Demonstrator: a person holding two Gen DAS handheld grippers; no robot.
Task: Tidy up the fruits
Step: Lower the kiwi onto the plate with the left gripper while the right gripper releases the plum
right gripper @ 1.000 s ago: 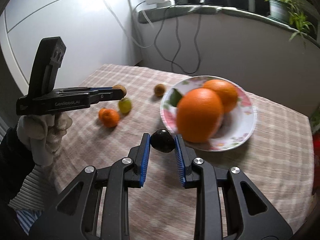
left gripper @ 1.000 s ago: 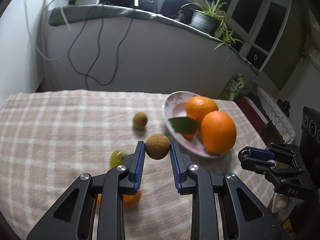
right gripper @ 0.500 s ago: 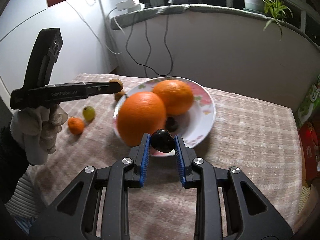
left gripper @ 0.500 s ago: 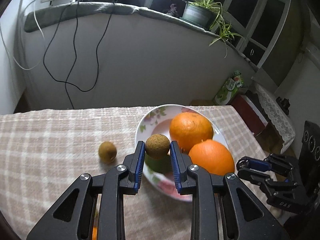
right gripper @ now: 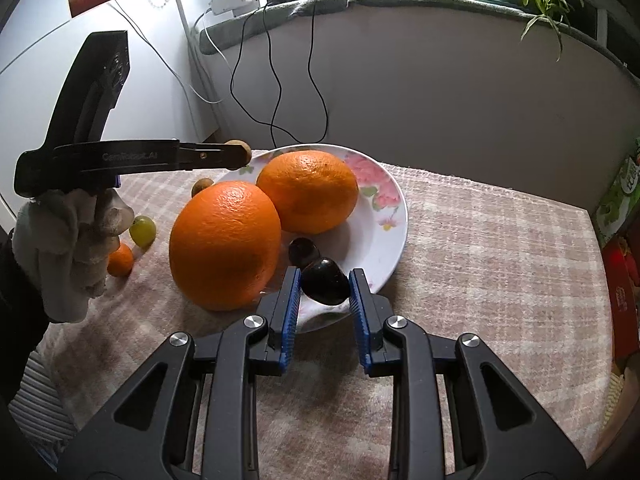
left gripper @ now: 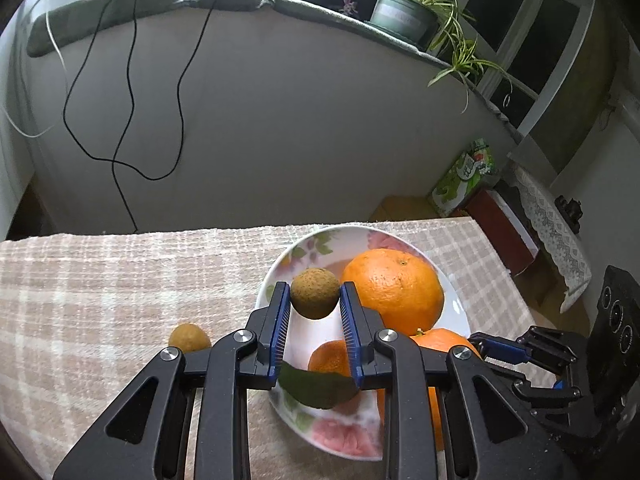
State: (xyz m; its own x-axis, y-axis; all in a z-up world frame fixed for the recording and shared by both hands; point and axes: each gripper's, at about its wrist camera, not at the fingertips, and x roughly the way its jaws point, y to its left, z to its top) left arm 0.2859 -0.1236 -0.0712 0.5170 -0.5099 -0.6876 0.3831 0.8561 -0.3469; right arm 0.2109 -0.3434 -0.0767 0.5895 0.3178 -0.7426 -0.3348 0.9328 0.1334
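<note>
Pinching a brown fruit (left gripper: 314,293) between left fingers (left gripper: 280,322) above plate (left gripper: 276,280), right fingers (right gripper: 292,300) clamping a dark fruit (right gripper: 325,286).

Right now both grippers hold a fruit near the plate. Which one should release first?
Right, probably. The right gripper holds the dark fruit low over the plate, beside another dark fruit. The left gripper holds the brown fruit visibly higher above the rim.

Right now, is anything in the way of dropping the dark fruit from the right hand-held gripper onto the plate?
Mostly no. The dark fruit hangs over the plate's near rim, with bare plate right of it. A second dark fruit lies just behind, and the big orange sits close on the left.
</note>
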